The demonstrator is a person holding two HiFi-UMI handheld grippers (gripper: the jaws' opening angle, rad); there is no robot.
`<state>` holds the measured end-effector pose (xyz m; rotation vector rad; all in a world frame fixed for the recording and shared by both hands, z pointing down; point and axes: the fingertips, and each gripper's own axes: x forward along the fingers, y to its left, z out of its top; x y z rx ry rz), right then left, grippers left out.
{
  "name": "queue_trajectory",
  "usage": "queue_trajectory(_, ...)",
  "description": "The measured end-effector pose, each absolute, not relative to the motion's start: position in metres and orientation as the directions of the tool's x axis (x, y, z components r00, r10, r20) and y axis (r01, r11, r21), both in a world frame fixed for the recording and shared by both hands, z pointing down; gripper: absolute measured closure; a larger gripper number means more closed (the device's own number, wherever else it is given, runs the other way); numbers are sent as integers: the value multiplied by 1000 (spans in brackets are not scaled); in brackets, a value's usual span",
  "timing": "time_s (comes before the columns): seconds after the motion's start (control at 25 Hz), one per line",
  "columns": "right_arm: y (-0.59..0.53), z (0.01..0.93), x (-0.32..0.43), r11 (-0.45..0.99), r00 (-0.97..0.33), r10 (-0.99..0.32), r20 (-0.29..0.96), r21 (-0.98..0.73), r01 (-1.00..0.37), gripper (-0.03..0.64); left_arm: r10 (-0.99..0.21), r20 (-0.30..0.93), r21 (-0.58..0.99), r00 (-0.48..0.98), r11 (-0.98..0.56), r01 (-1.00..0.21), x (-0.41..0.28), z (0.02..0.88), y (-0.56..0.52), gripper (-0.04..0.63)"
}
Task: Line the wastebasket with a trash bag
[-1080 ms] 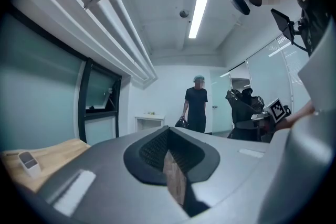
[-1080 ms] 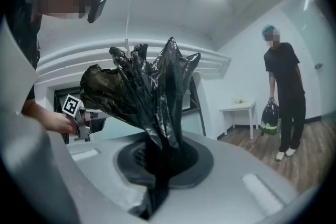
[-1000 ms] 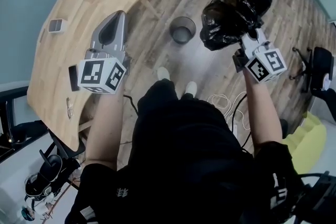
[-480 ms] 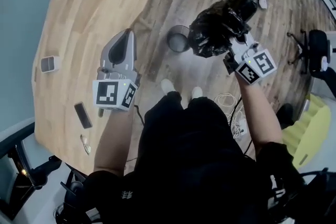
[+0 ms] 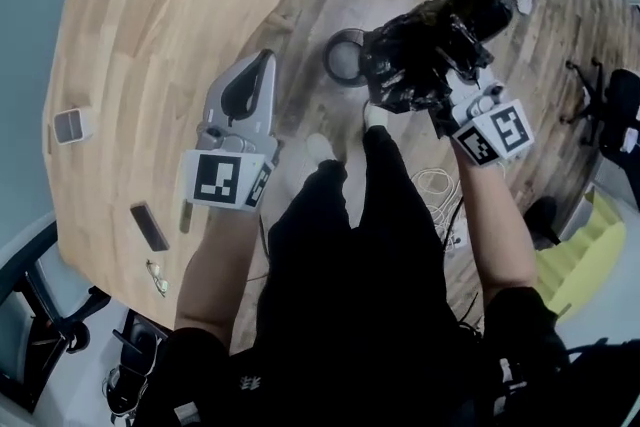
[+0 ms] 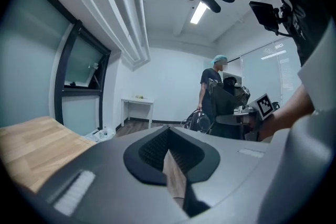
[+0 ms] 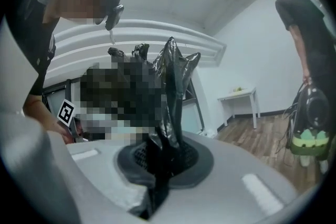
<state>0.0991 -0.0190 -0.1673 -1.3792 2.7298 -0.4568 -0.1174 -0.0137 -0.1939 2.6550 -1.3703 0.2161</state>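
Observation:
A crumpled black trash bag (image 5: 425, 50) hangs bunched in the air, and my right gripper (image 5: 452, 87) is shut on a fold of it; in the right gripper view the bag (image 7: 169, 107) rises straight out of the closed jaws. The small round mesh wastebasket (image 5: 343, 58) stands on the wood floor, just left of the bag and partly hidden by it. My left gripper (image 5: 253, 80) is shut and empty, held over the edge of the wooden table (image 5: 140, 85), left of the basket. In the left gripper view its jaws (image 6: 170, 157) meet with nothing between them.
On the table lie a small white device (image 5: 68, 125), a dark phone (image 5: 150, 226) and glasses (image 5: 155, 277). Another person (image 7: 302, 34) stands to the right with a bag. Cables (image 5: 435, 190) lie on the floor, and a chair base (image 5: 605, 110) is at the right.
Both grippers have come down and forward toward the wastebasket. The bag now hangs right beside the basket and covers part of its rim. Both stayed shut.

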Motion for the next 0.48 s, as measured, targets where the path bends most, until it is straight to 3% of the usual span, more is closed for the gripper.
queue_trajectory(0.48,-76,-8,106,644,-690,-720,76,-296,-705,614,-824,177,1,538,-546,-838,-84,-36,-44,589)
